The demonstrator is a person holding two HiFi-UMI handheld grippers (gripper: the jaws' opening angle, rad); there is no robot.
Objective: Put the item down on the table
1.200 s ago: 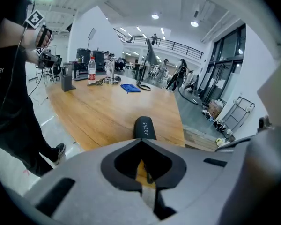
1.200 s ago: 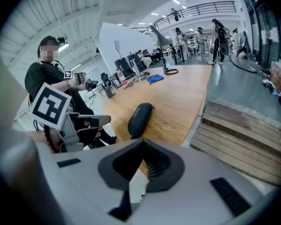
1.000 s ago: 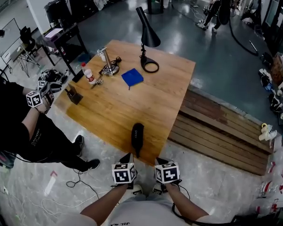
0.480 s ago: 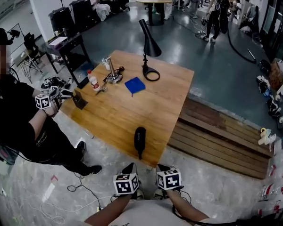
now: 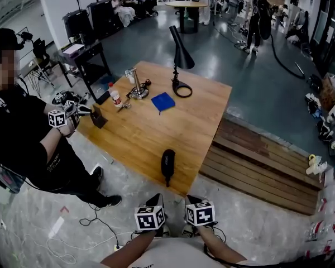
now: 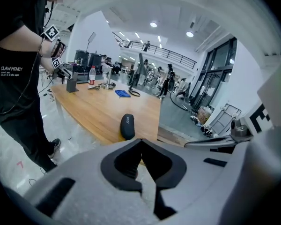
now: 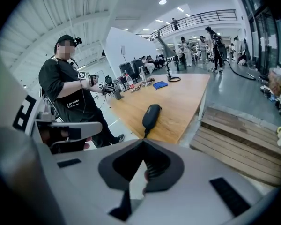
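Observation:
A long black pouch-like item (image 5: 167, 163) lies on the wooden table (image 5: 145, 133), at its near edge, with a short cord hanging over. It also shows in the left gripper view (image 6: 127, 125) and the right gripper view (image 7: 151, 115). My left gripper (image 5: 155, 197) and right gripper (image 5: 191, 198) are side by side close to my body, short of the table edge and clear of the item. The jaws of the left gripper (image 6: 141, 142) and of the right gripper (image 7: 143, 142) meet at their tips with nothing between them.
A black desk lamp (image 5: 180, 54), a blue pad (image 5: 163, 101), a bottle (image 5: 116, 95) and a metal stand (image 5: 137, 85) sit on the table's far half. A person in black (image 5: 22, 138) stands at the left with marker-cube grippers (image 5: 64, 116). Wooden slats (image 5: 257, 161) lie to the right.
The head view has drifted, so the person at the left shows more fully. My two grippers have stayed near my body and the black item has not moved.

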